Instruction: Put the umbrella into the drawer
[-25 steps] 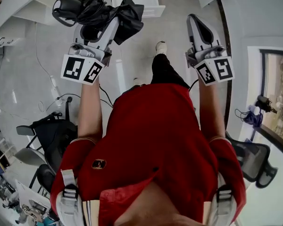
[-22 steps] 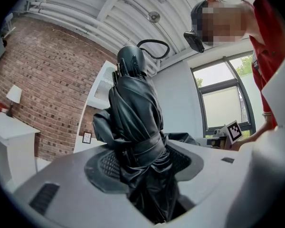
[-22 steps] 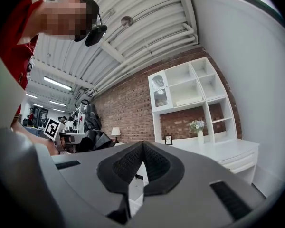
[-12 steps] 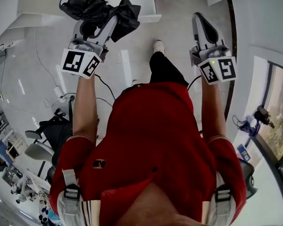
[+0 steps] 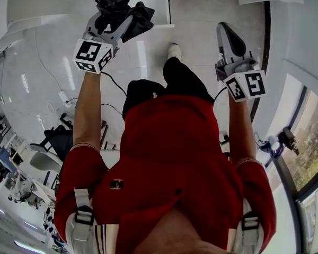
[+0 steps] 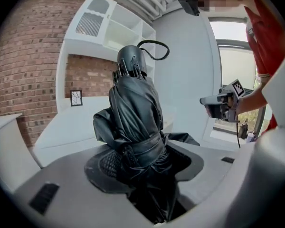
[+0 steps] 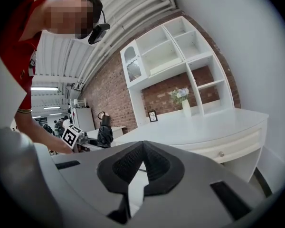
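Since the earlier frames, the left gripper (image 5: 116, 23) has travelled toward 11 o'clock in the head view. The umbrella (image 5: 133, 16) has turned with it, so its handle end now points to 12 o'clock rather than 9 o'clock. The right gripper (image 5: 226, 32) has hardly shifted and sits at 2 o'clock.

Left gripper view: the jaws are clamped on the folded black umbrella (image 6: 135, 113) around its strapped middle. The bundle stands upright between them. Its handle end and wrist loop are at 12 o'clock, and loose fabric hangs below the jaws. The right gripper (image 6: 217, 106) shows at 3 o'clock, well apart.

Right gripper view: the jaws are together, tips touching, with nothing between them (image 7: 141, 148). Beyond them runs a white counter (image 7: 194, 127). A drawer front (image 7: 222, 154) with a knob sits under the counter's edge at 4 o'clock and is closed. White shelving (image 7: 175, 51) stands against a brick wall, with a vase of flowers (image 7: 185, 103) at 1 o'clock. The left gripper (image 7: 71, 136) and the umbrella (image 7: 104, 134) appear at 9 o'clock.

The umbrella is held in the air and is not in the drawer.
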The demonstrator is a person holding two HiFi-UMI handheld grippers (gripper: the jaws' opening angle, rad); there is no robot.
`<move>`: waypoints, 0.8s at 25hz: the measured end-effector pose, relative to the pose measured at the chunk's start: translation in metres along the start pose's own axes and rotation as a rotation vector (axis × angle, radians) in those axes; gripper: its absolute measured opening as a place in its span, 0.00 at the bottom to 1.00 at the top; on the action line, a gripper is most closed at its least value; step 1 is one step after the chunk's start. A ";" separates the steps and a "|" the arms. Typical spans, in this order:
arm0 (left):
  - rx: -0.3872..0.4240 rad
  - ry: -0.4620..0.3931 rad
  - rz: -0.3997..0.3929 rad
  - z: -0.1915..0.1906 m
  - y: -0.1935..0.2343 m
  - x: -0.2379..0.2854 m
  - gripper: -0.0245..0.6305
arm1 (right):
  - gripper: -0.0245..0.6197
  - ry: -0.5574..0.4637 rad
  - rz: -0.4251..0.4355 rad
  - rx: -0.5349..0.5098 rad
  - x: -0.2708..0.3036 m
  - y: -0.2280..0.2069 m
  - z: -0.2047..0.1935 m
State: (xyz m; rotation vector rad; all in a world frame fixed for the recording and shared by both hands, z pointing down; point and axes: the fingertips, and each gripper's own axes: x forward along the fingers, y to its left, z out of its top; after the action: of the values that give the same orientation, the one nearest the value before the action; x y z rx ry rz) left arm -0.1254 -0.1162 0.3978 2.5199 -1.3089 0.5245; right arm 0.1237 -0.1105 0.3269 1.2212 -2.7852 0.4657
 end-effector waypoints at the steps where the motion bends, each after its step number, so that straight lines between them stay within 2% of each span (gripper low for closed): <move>1: 0.004 0.020 -0.005 -0.005 0.005 0.013 0.40 | 0.04 0.015 0.004 0.003 0.005 -0.007 -0.004; 5: 0.044 0.106 -0.045 -0.028 0.019 0.054 0.40 | 0.04 0.067 0.005 0.022 0.018 -0.024 -0.022; 10: 0.117 0.230 -0.151 -0.074 0.021 0.090 0.40 | 0.04 0.120 -0.013 0.045 0.026 -0.030 -0.051; 20: 0.199 0.426 -0.305 -0.151 0.044 0.147 0.41 | 0.04 0.155 -0.089 0.096 0.042 -0.028 -0.100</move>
State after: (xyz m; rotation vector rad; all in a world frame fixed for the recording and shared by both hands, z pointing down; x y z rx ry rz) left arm -0.1137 -0.1914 0.5994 2.4998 -0.7362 1.0869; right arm 0.1093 -0.1287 0.4372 1.2626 -2.5949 0.6641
